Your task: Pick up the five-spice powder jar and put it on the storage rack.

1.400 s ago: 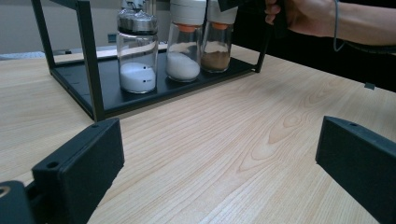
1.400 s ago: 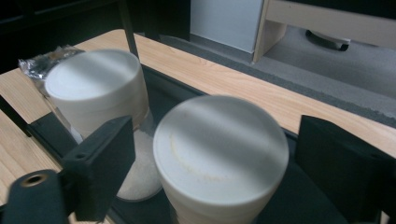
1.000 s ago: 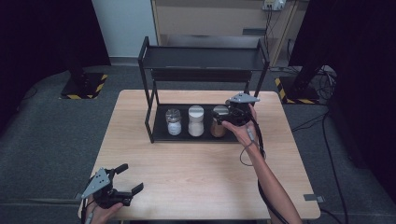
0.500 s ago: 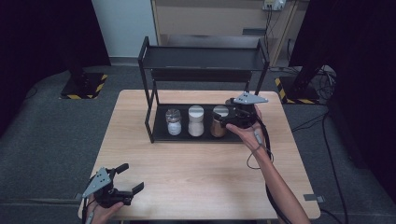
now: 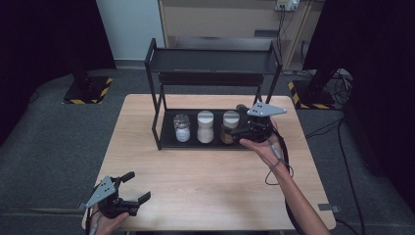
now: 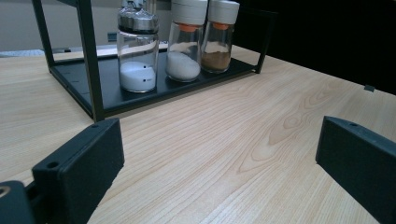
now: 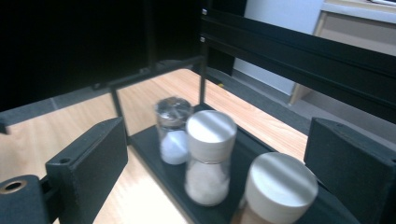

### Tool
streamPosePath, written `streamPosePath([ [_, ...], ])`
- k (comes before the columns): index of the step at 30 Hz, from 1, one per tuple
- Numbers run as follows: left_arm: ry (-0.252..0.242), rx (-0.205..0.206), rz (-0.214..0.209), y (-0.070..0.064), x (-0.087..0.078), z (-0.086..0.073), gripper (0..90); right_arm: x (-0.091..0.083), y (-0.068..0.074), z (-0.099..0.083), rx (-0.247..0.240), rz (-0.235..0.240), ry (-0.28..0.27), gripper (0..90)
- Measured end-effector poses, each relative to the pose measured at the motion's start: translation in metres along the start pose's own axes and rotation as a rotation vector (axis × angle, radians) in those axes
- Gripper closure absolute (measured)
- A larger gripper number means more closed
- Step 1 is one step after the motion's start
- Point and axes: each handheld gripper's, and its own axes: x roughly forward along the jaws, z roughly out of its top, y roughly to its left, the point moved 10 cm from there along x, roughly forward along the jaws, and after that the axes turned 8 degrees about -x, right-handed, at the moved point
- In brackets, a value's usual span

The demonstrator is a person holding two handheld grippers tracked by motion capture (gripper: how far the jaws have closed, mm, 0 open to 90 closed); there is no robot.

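Note:
A black two-tier rack (image 5: 155,98) stands at the back of the wooden table (image 5: 210,191). Its lower shelf holds three jars in a row: a metal-topped shaker (image 5: 182,127) of white powder, a white-capped jar (image 5: 205,126) of white grains, and a white-capped jar of brown spice (image 5: 230,125). My right gripper (image 5: 238,131) hovers open at the right end of the shelf, just beside the brown spice jar (image 7: 279,190); nothing is between its jaws. My left gripper (image 5: 133,189) rests open at the table's front left corner, facing the rack (image 6: 91,60) from afar.
The rack's upper shelf (image 5: 213,61) is bare and overhangs the jars. A wooden cabinet (image 5: 230,19) stands behind the table. A cable (image 5: 281,156) trails from the right gripper along the forearm.
My right gripper has drawn a little to the right, away from the brown spice jar. The jars and my left gripper have stayed put.

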Motion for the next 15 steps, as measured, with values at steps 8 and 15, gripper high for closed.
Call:
streamPosePath([
  [8,0.001,0.002,-0.002,0.0,0.0,0.0,0.0,-0.022,0.011,0.006,0.004,0.035,-0.043,5.5],
  [15,0.001,0.002,-0.001,0.0,0.0,0.0,0.0,-0.04,0.021,0.004,-0.011,0.042,-0.051,5.2],
])
